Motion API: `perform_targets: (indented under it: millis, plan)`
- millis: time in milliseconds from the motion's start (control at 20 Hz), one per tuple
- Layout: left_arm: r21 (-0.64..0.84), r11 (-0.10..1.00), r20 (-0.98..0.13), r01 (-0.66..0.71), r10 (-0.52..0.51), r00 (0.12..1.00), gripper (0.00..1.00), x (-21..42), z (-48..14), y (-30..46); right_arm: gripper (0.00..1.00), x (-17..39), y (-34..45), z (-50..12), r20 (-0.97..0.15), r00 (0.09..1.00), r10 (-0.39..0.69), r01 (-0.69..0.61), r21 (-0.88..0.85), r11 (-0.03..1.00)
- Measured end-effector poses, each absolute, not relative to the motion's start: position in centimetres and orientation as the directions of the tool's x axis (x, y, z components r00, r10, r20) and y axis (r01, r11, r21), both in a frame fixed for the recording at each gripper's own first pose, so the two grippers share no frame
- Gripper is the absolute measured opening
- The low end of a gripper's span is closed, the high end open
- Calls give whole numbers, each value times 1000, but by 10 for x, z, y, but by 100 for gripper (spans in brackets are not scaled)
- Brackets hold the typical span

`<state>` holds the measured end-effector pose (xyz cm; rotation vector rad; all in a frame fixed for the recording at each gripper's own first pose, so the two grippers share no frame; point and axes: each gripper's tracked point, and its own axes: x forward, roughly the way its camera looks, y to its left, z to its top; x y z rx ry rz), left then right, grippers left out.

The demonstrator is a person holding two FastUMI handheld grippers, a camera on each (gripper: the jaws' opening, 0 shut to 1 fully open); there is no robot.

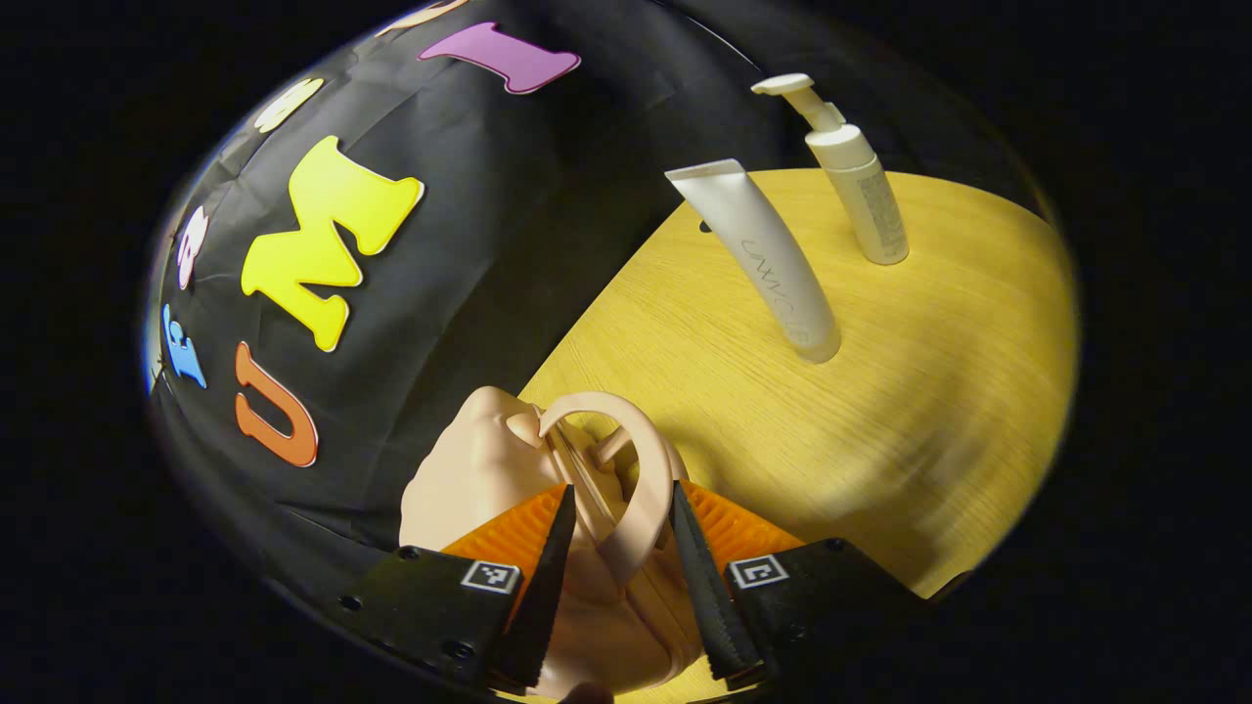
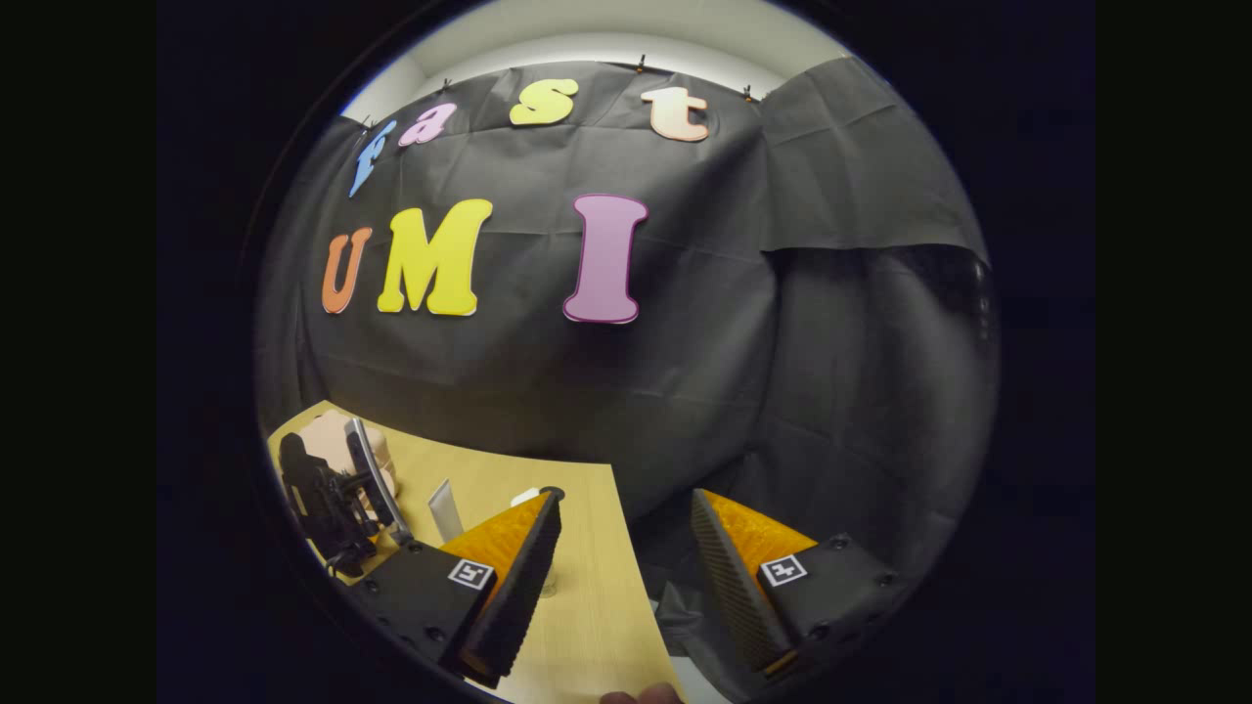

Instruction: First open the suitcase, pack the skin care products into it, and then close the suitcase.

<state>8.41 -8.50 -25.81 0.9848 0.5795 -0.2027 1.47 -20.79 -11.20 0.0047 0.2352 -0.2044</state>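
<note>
The wooden table [image 1: 880, 411] carries everything. At its near corner sits the small pink suitcase [image 1: 479, 479], lid down. The left tool [image 1: 618, 533] straddles the suitcase's arched handle [image 1: 641, 469], fingers narrow around it; actual contact cannot be told. Beyond the suitcase stands a white tube [image 1: 763, 259], and farther beyond, a pump bottle [image 1: 856, 171]. The right tool [image 2: 626, 572] hangs wide open over the table's edge, well apart from the suitcase [image 2: 337, 440].
</note>
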Motion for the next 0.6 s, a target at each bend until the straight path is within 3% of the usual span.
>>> perform_targets:
  millis: [150, 200, 400, 600]
  plan:
    - [723, 537, -569, 434, 107, 815, 51, 88, -267, -83, 80, 18, -212, -122, -247, 951, -184, 191, 2, 982]
    - [724, 537, -571, 433, 114, 813, 42, 87, -268, -85, 80, 19, -215, -126, -252, 951, -181, 189, 10, 982]
    - [726, 522, -578, 448, 111, 808, 30, 86, -266, -90, 80, 20, -216, -141, -286, 944, -164, 184, 42, 982]
    - [724, 574, -530, 383, 107, 841, 16, 85, -248, -90, 80, 15, -208, -128, -242, 958, -155, 170, 42, 985]
